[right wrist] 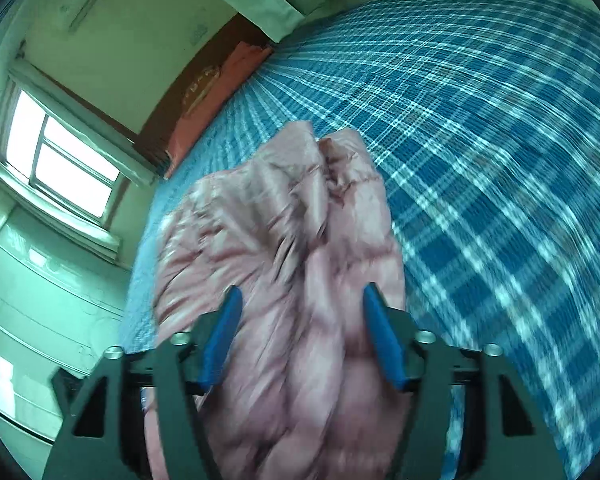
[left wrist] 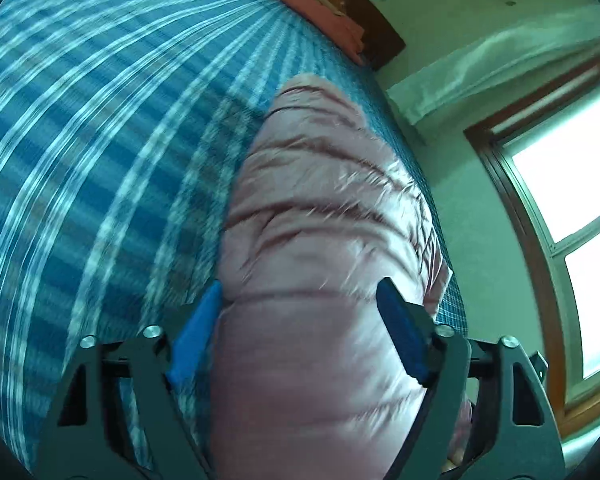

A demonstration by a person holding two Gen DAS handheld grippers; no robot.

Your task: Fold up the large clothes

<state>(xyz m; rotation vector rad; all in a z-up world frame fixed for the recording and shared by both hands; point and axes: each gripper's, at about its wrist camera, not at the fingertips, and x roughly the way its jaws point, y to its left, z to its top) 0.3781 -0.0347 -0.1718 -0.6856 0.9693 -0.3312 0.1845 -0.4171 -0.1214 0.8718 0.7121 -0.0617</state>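
1. The pink quilted puffer jacket [left wrist: 316,240] lies on the bed, on a blue plaid bedsheet [left wrist: 80,160]. In the left wrist view it runs from the lower centre of the frame up toward the middle; in the right wrist view it [right wrist: 284,240] fills the centre and lower centre, with a rumpled end at its top.
2. The left tool [left wrist: 300,328] stands with its blue pads apart, the jacket between them but not pinched.
3. The right tool [right wrist: 300,336] is likewise spread, its pads clear of the fabric bulging between them.
4. The jacket looks light, soft and springy, so folds will likely puff back open.
5. Its shiny shell looks slippery; thin pinches may slide.
6. Better holds are probably stitched seams, the hem or the jacket's edges, gripping through both layers.
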